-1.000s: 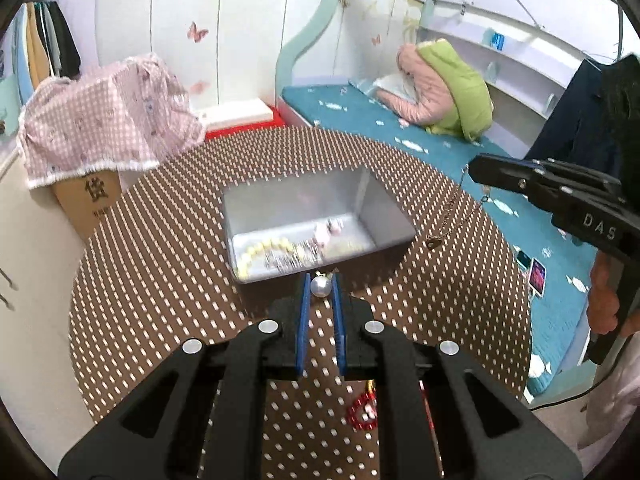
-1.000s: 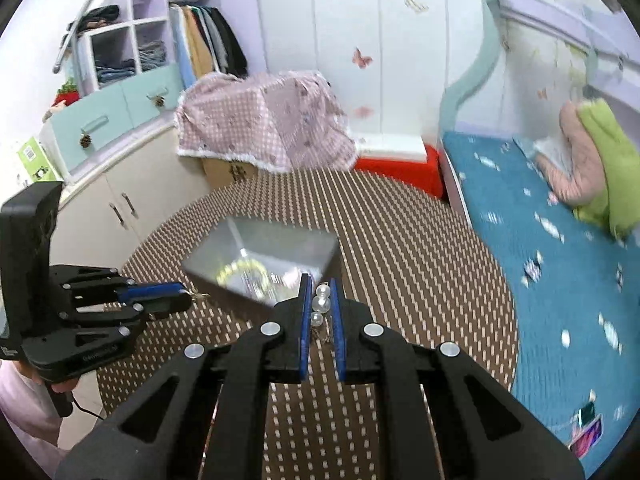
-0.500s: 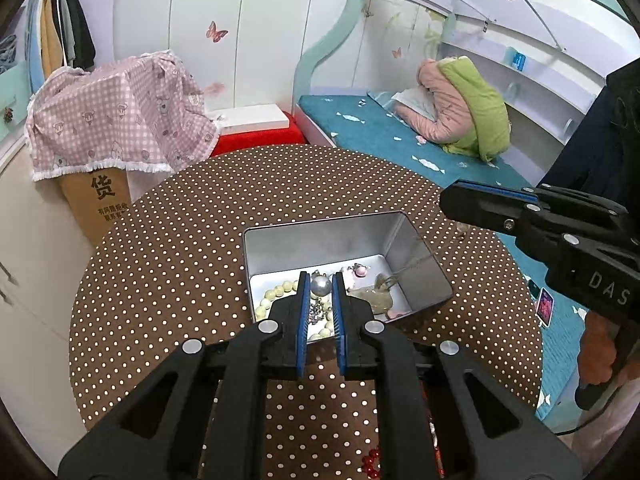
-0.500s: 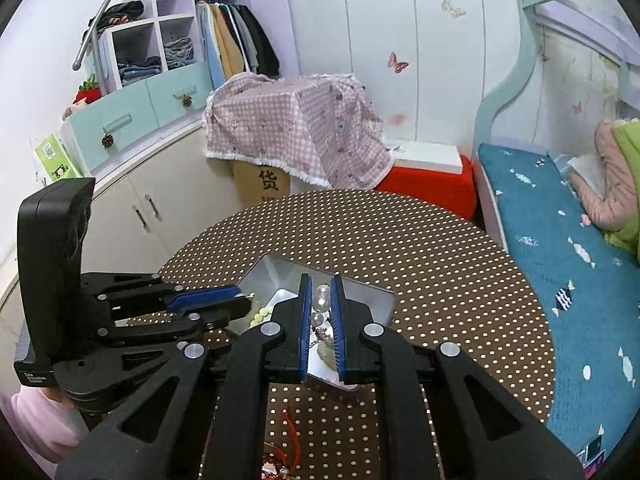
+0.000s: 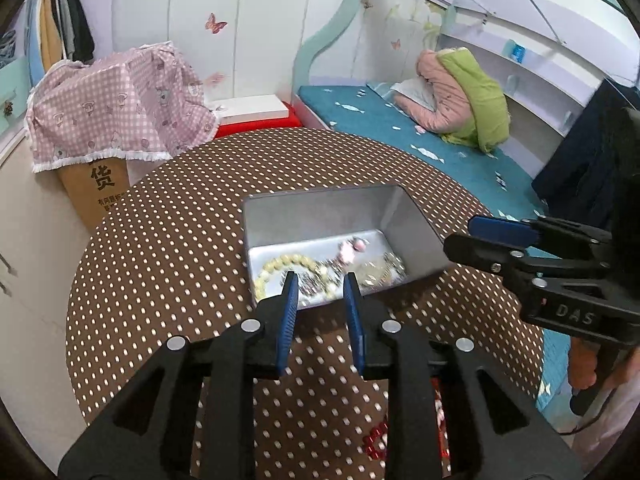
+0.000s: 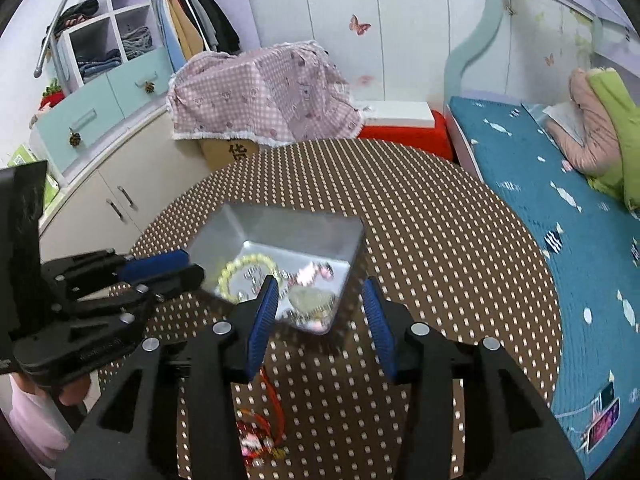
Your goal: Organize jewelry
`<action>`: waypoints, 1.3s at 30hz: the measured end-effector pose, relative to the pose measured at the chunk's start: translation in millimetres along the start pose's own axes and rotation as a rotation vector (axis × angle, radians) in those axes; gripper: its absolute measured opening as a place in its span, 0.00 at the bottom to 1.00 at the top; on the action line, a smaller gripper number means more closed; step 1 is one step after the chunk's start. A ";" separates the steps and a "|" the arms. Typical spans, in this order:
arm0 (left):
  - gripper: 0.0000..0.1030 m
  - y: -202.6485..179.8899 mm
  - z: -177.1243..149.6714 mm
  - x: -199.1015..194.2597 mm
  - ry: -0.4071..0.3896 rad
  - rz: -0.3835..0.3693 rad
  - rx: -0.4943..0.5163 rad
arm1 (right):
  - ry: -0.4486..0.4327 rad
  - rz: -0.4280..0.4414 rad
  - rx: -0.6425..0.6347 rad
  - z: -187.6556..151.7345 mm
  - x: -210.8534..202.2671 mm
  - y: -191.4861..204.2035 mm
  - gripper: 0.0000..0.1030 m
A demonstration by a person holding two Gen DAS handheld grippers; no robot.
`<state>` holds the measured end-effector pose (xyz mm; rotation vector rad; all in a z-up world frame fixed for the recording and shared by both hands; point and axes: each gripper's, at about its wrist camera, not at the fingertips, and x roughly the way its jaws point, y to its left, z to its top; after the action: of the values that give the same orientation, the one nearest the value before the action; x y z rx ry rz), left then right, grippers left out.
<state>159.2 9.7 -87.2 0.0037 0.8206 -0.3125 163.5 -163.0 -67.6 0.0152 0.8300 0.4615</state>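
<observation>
Lying nearest on the dotted table [image 6: 440, 220], a red bracelet [image 6: 256, 436] is partly hidden under the right gripper [image 6: 324, 300], whose jaws gape empty. Beyond, the left gripper [image 5: 318, 292] is parted too, holding nothing. Farther, the metal tin [image 5: 320, 212] holds a yellow bead bracelet [image 6: 244, 268] and blurred, indistinct pieces.

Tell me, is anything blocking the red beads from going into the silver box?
Nothing visible blocks them. The red beads lie on the dotted table near the silver box, whose top is open. Both hand-held grippers are open and empty.
</observation>
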 end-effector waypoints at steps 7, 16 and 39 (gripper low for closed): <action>0.34 -21.7 -41.5 -8.0 0.077 -0.045 0.058 | 0.047 0.030 0.006 -39.1 -10.3 1.9 0.46; 0.34 -13.1 -80.7 -11.8 0.156 -0.057 -0.009 | 0.128 0.173 -0.103 -79.7 -3.6 40.5 0.28; 0.34 -16.3 -82.2 -14.3 0.174 -0.124 -0.033 | 0.079 0.158 -0.070 -70.1 -20.7 46.2 0.14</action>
<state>86.5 8.2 -131.3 -0.0518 1.0008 -0.4202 83.4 -141.2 -91.9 -0.0027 0.8929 0.6430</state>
